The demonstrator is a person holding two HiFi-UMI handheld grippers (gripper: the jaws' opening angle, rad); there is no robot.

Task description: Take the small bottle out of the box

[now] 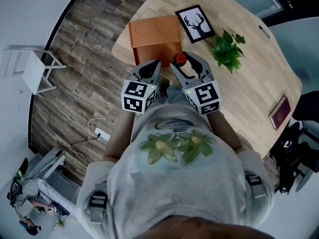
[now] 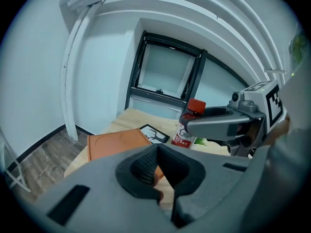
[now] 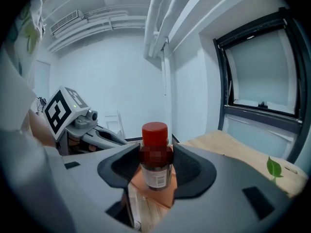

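A small bottle (image 1: 179, 59) with a red cap stands upright between the jaws of my right gripper (image 1: 187, 61), which is shut on it. In the right gripper view the bottle (image 3: 155, 159) fills the gap of the gripper (image 3: 155, 168), with the orange box (image 3: 154, 196) just below. The orange box (image 1: 154, 34) lies on the wooden table (image 1: 249, 88), lid closed. My left gripper (image 1: 149, 67) hovers at the box's near edge, jaws together on nothing. In the left gripper view that gripper (image 2: 158, 173) points over the box (image 2: 116, 143), with the bottle (image 2: 190, 125) at the right.
A framed deer picture (image 1: 196, 24) and a small green plant (image 1: 228, 49) sit on the table beyond the box. A red booklet (image 1: 279, 112) lies near the right edge. A white chair (image 1: 32, 71) and a power strip (image 1: 99, 133) are on the floor at left.
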